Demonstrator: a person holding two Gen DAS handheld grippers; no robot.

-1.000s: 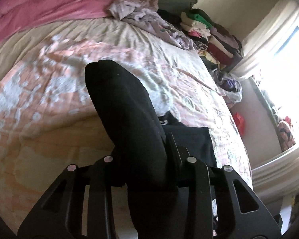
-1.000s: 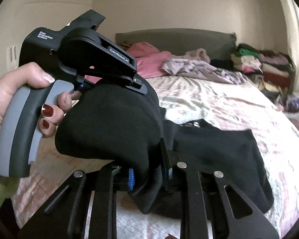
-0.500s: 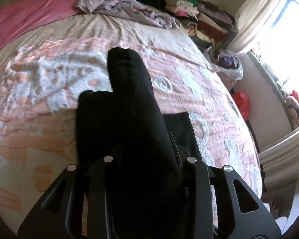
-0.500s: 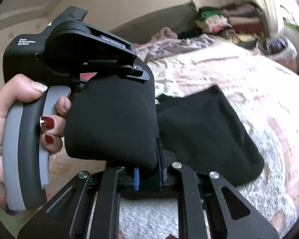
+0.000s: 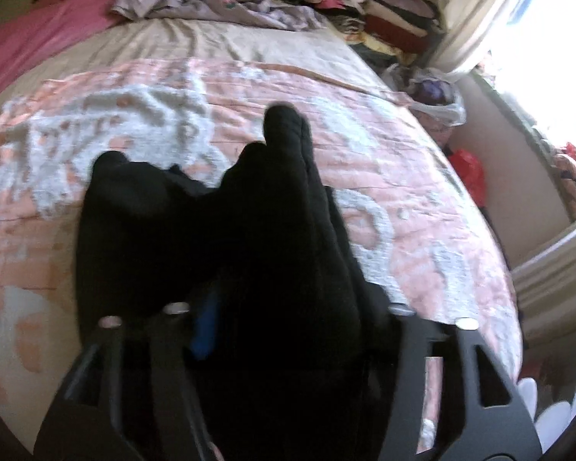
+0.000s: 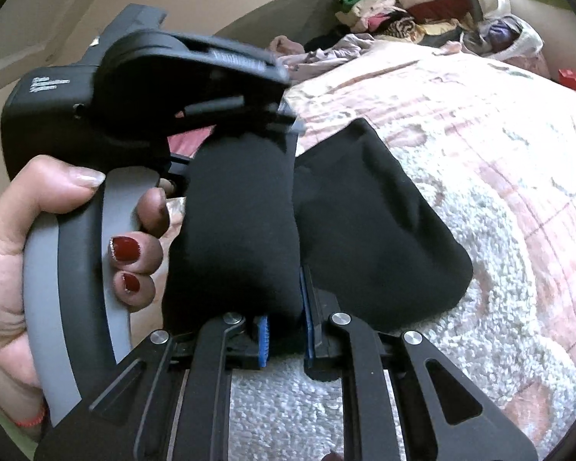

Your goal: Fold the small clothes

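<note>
Both your left gripper (image 5: 288,307) and right gripper (image 6: 284,330) pinch the limp black garment (image 6: 364,223); regrip its edge toward two o'clock.

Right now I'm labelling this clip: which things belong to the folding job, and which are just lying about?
In the job:
black garment
left gripper, shut on it
right gripper, shut on it

Lying about:
pink blanket
crumpled lilac clothes
stack of folded clothes
plastic bag
patterned bedspread underneath
</note>
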